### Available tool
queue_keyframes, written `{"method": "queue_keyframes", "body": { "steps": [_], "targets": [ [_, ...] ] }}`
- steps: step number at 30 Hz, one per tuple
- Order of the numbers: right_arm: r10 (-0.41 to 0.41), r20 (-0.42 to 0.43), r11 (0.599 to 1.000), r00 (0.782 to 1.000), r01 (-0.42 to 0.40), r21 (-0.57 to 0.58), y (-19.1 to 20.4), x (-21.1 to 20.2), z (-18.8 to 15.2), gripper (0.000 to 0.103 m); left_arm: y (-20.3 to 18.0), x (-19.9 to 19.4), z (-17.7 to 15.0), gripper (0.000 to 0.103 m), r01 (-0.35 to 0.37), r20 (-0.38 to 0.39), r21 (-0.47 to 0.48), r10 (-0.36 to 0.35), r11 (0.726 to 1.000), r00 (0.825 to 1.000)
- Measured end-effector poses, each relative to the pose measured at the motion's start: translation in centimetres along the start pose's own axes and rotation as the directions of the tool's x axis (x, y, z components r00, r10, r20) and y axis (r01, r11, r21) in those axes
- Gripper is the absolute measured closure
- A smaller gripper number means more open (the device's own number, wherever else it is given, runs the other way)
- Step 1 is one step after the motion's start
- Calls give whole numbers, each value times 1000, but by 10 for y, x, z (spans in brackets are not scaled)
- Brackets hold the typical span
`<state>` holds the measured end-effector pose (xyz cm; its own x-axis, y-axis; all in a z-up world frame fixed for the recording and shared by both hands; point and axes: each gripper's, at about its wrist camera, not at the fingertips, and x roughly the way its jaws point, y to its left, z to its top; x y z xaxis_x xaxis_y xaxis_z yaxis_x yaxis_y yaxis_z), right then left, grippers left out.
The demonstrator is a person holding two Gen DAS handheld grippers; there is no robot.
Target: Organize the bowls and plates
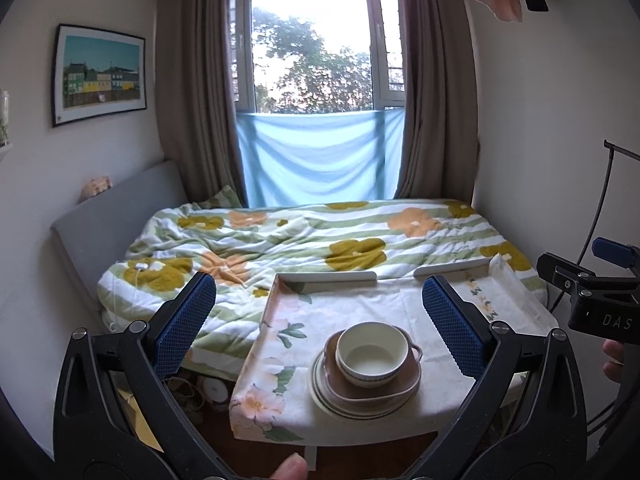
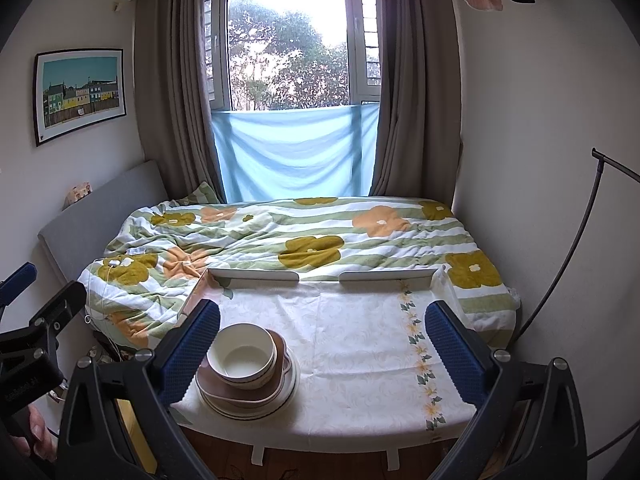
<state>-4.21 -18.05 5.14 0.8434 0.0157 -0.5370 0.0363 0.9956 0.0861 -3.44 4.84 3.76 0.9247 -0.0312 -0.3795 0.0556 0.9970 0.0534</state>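
Note:
A cream bowl (image 1: 370,354) sits on a brown square dish (image 1: 372,388), which rests on cream plates (image 1: 352,406), all stacked on the small cloth-covered table (image 1: 280,344). My left gripper (image 1: 320,320) is open and empty, held back from the stack and above it. In the right wrist view the same stack, with the bowl (image 2: 242,356) on the brown dish (image 2: 240,394) and plates (image 2: 292,380), stands at the table's front left, beside my left finger (image 2: 192,348). My right gripper (image 2: 324,344) is open and empty over the table's middle.
A bed with a flowered quilt (image 1: 304,240) lies right behind the table. The table has a raised back rail (image 2: 256,274). A window with curtains (image 1: 320,60) is at the back. The other gripper (image 1: 596,300) shows at the right edge. A lamp stand (image 2: 576,240) stands on the right.

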Motion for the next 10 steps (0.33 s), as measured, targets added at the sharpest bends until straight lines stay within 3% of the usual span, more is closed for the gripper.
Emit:
{"method": "queue_keyframes", "body": {
  "steps": [10],
  "targets": [
    [-6,-7,1000,1000,6,7,-1,4,7,1,-1,4,-1,0,-8,27,11,8,1000,1000]
  ]
}}
